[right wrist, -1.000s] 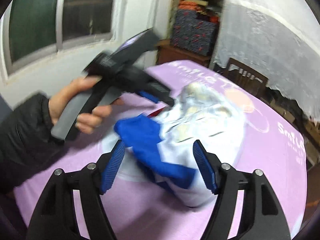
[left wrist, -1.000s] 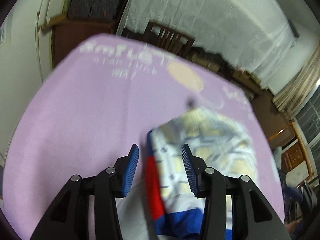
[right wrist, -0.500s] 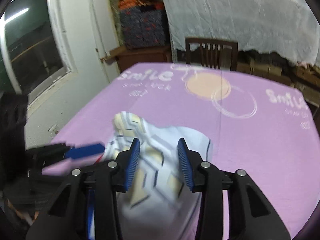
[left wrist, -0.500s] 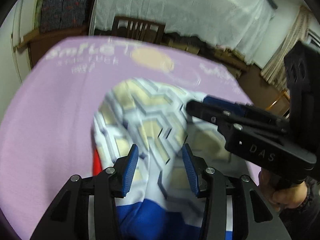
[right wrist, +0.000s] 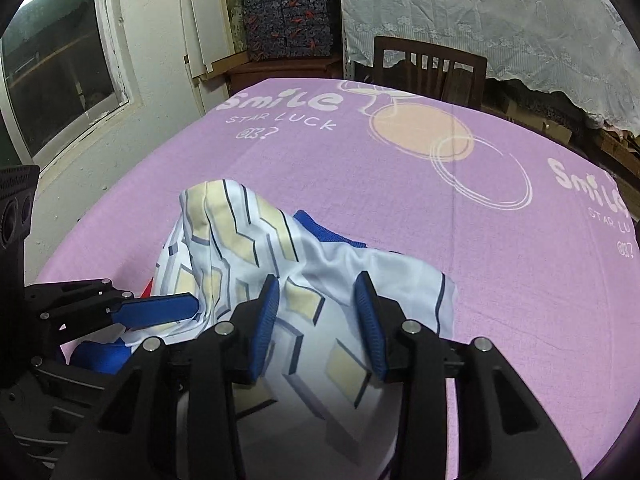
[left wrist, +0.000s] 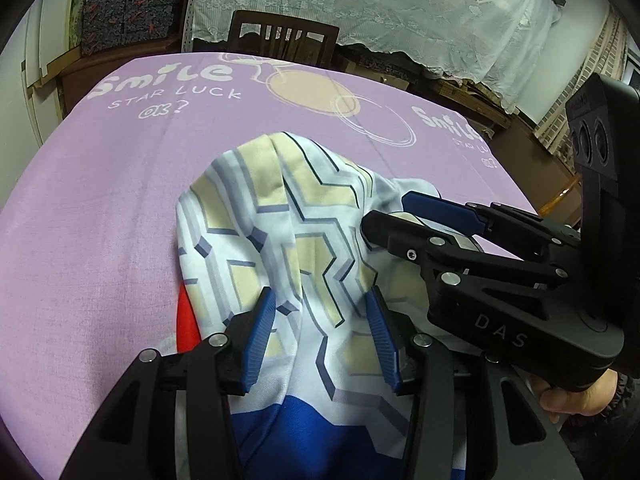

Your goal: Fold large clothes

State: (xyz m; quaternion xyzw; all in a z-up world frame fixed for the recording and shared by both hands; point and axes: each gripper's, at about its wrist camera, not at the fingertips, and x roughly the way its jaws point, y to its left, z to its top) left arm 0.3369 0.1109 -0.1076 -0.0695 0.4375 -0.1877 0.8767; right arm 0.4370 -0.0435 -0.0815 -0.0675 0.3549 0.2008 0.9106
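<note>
garment (left wrist: 288, 216) | white, tan-and-grey geometric print, blue hem | bunched, peaked

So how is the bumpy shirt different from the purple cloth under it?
The shirt is crumpled into a heap, while the purple tablecloth lies flat and smooth. The shirt has white, beige and grey zigzag shapes with blue and red parts; the tablecloth is one purple colour with white words like "Smile" and a peach circle. The shirt is small next to the tablecloth, which covers the whole table. Both are soft fabric.
</note>
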